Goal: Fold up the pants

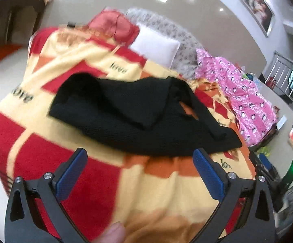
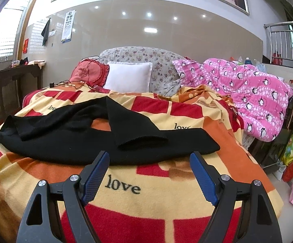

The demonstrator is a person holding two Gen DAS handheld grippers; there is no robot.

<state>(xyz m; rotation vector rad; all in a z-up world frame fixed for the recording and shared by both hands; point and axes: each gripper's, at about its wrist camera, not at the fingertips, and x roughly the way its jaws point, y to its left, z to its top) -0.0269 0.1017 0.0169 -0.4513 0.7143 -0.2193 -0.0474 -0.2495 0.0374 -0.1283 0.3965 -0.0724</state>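
Black knit pants lie loosely spread on a red, yellow and orange "love" blanket covering a bed. One leg lies folded over the other. My left gripper is open and empty, just short of the pants' near edge. In the right wrist view the same pants stretch across the blanket. My right gripper is open and empty, its tips at the pants' near edge.
A white pillow, a red cushion and a floral headboard sit at the bed's far end. A pink penguin quilt is piled on the right. A dark side table stands at left.
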